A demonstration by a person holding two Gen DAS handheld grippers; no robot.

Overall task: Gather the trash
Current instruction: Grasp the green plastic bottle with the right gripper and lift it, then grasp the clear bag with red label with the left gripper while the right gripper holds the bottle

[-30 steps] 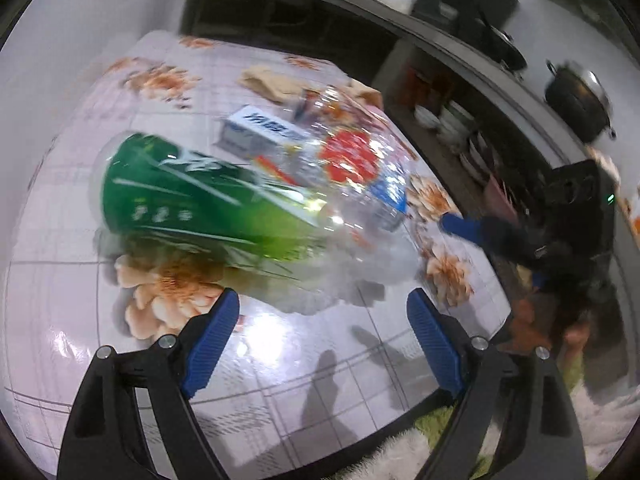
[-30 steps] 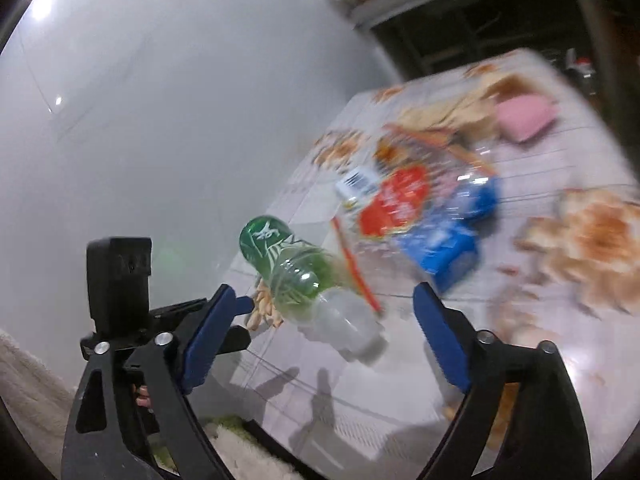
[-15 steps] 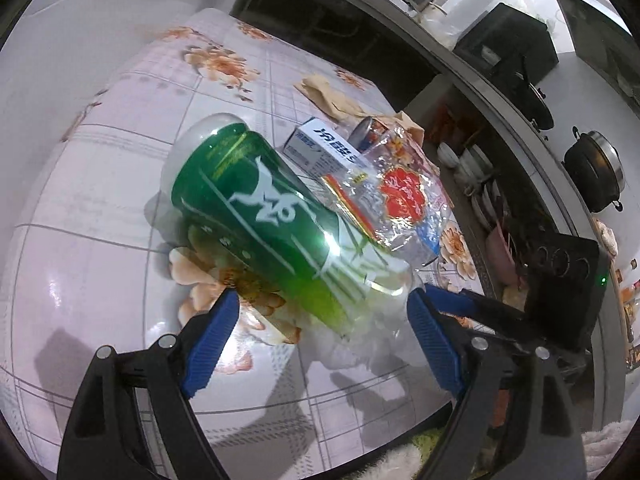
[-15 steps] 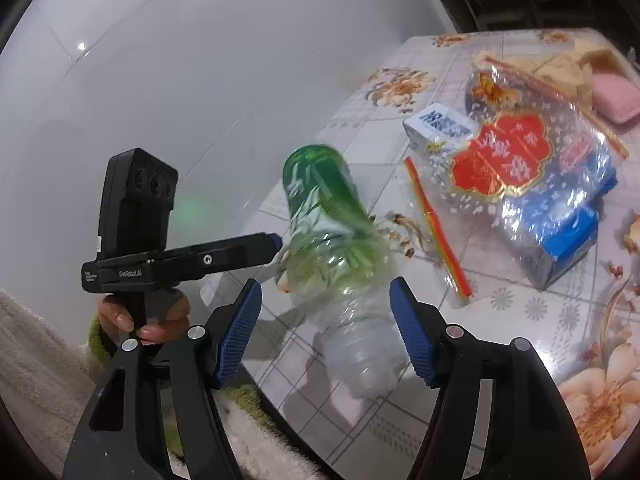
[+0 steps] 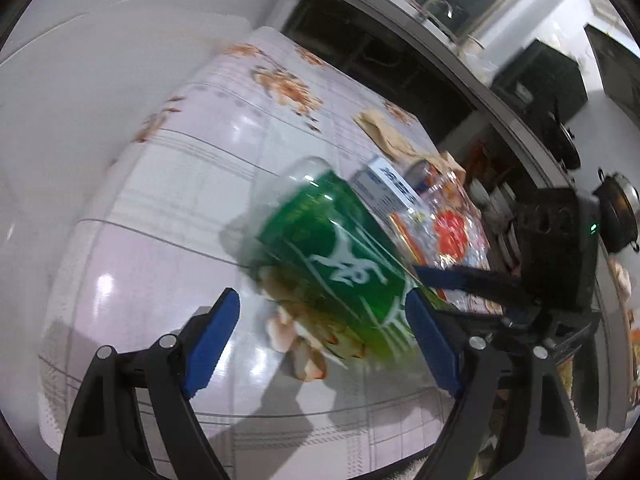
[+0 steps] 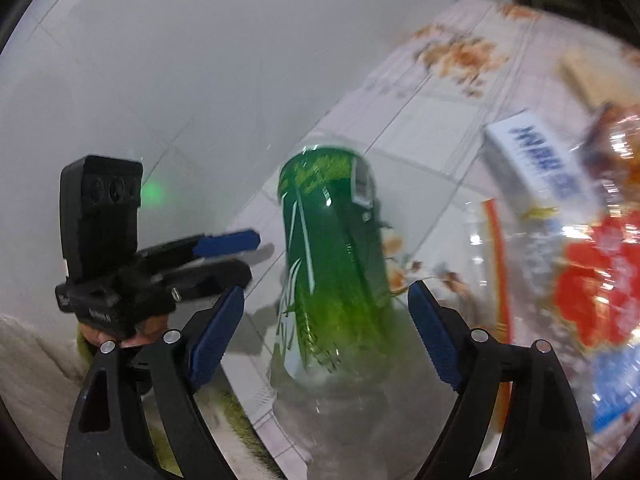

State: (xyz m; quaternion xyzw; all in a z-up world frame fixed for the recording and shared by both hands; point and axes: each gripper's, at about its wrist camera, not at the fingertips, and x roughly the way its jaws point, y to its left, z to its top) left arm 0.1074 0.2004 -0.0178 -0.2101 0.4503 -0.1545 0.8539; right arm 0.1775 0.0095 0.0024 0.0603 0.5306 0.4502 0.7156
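The bottle lies on its side near the tabletop front edge, long axis running straight between the right gripper's opening, untouching jaws, while the left gripper, jaws apart, meets it obliquely; right is better aligned.

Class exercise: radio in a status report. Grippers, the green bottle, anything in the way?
Right gripper opening, green bottle lying between its fingers, not gripped. Left gripper open beside it. Clear snack bag and white box close alongside.
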